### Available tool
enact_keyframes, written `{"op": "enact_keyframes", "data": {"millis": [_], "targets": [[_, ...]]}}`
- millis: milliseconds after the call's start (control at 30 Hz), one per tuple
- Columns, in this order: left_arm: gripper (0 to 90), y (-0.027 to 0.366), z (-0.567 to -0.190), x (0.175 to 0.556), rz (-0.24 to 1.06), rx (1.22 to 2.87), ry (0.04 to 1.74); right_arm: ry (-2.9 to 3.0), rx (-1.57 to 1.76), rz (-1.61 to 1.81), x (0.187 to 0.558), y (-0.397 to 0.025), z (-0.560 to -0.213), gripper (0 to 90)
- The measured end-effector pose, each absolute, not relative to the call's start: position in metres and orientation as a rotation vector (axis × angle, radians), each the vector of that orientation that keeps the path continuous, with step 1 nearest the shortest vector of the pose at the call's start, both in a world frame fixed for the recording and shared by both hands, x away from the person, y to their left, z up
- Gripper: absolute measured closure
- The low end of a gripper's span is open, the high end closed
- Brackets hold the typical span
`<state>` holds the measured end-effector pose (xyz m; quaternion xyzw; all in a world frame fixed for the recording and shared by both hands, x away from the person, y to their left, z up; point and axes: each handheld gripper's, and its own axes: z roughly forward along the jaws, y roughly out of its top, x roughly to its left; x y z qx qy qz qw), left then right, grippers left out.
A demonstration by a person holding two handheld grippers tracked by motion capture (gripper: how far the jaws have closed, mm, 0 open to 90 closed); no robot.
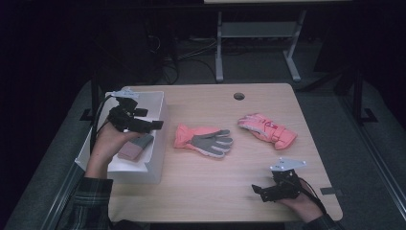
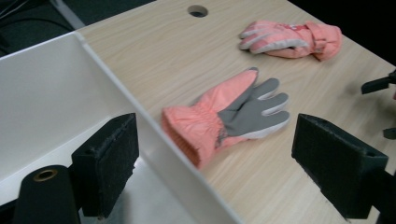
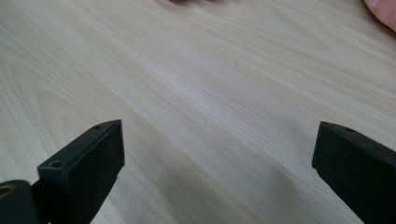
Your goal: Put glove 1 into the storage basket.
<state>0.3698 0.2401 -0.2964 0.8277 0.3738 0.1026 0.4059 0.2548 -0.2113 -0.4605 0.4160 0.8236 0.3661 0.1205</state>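
Table: pale wood, a cable hole at twelve o'clock, and the whole scene plays out on it.

White bin: sits at nine o'clock on the table's left edge. One pink-and-grey glove already lies inside it, near the front.

Near glove: coral with a grey palm, flat on the table just beside the bin's right wall. Its cuff points at the bin and its fingers point to three o'clock, so the long axis runs straight across.

Far glove: coral and white, at about two o'clock from centre, well apart from the bin, cuff toward four o'clock.

Left gripper: hovers over the bin with jaws spread wide and nothing between them. In the left gripper view the bin wall rises between the pads, and the near glove lies just past it.

Right gripper: low at five o'clock by the front edge, jaws equally wide apart, empty. The right gripper view looks along bare wood.

Key relation: the near glove lies to the right of the left gripper's fingers, cuff end closest, just over the wall. The left hand looks clearly nearer to it than the right.

Likely next: a short reach over the wall to pinch that cuff, I'd guess.
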Motion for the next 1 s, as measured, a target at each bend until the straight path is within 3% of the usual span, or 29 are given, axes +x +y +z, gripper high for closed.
{"op": "enact_keyframes", "data": {"millis": [567, 1000], "targets": [[14.6, 0.17, -0.329, 0.347, 0.156, 2.135, 0.817, 2.41, 1.213, 1.065, 0.255, -0.212, -0.46, 2.1], [15.8, 0.13, -0.342, 0.333, 0.173, 2.205, 0.752, 2.408, 1.212, 1.069, 0.254, -0.211, -0.459, 2.1]]}}
